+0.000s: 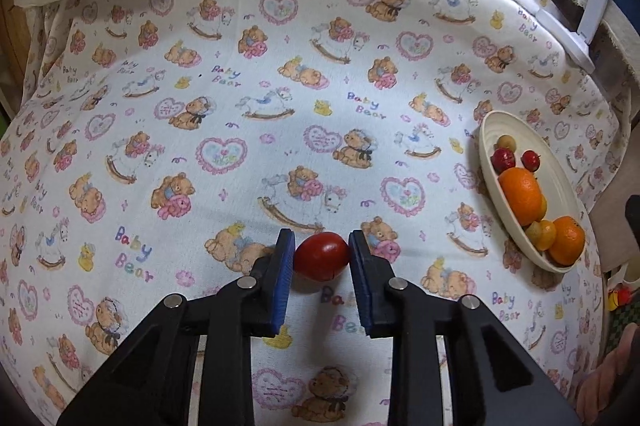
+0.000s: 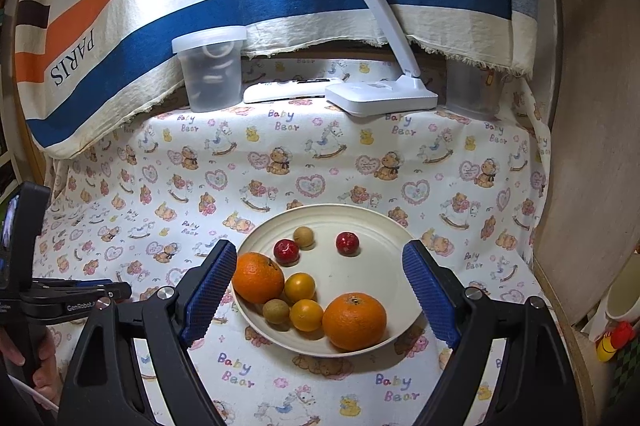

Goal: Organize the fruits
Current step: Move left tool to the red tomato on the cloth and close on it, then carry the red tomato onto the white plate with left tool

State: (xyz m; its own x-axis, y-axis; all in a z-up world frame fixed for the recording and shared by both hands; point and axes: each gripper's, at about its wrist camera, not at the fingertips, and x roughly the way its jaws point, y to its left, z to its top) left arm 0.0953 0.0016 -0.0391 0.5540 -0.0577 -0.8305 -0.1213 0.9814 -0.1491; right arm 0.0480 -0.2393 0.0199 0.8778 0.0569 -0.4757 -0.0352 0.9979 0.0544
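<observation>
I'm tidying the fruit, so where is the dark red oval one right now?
In the left wrist view, the dark red oval fruit sits low and central between the left tool's blue pads, over the bear-print cloth, left of the plate.

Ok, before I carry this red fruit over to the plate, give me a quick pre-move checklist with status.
1. Left gripper shut on red fruit: ok.
2. Fruit lifted off the cloth: cannot tell.
3. Bare spot on plate for a drop: ok, right side behind the big orange.
4. Right gripper open, holding nothing: ok.
5. Right gripper out of the drop path: not ok, it straddles the plate.
</observation>
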